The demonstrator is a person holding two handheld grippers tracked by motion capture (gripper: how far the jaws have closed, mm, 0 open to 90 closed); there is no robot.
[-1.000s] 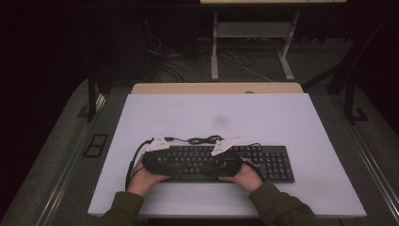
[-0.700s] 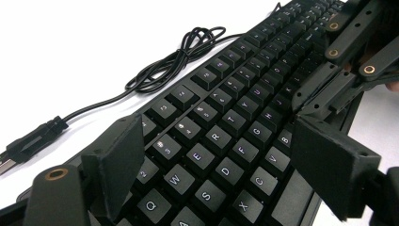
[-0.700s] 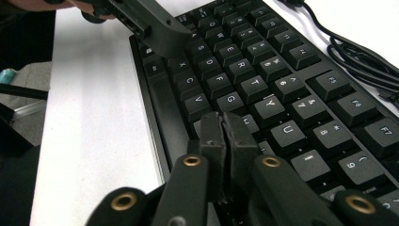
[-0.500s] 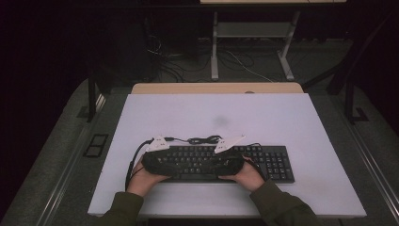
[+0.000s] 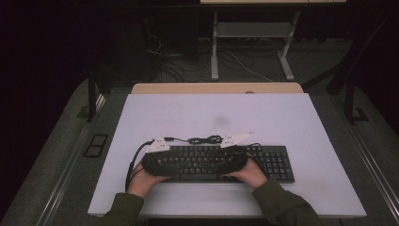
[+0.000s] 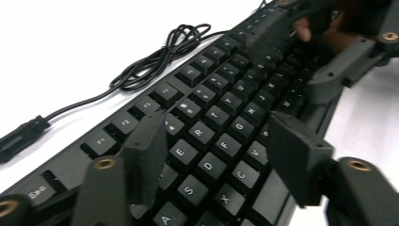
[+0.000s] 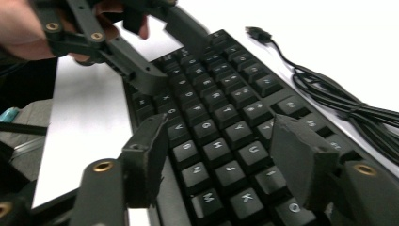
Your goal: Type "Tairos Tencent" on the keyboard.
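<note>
A black keyboard (image 5: 277,162) lies along the near side of the white table (image 5: 263,117). Both hands hold their grippers low over its letter keys, pointing at each other. My left gripper (image 5: 176,162) hovers over the left keys; in the left gripper view its jaws (image 6: 219,160) stand apart above the keyboard (image 6: 221,117) and have just been closing, pressing on nothing. My right gripper (image 5: 219,162) has just been opening; its jaws (image 7: 226,155) stand apart over the keyboard (image 7: 221,108), with only keys beneath the gap.
The keyboard's black cable (image 5: 204,140) lies coiled on the table just behind it, its plug (image 7: 258,32) loose. A wooden strip (image 5: 216,88) borders the table's far edge. Beyond it, a desk frame (image 5: 254,47) and floor cables stand in the dark.
</note>
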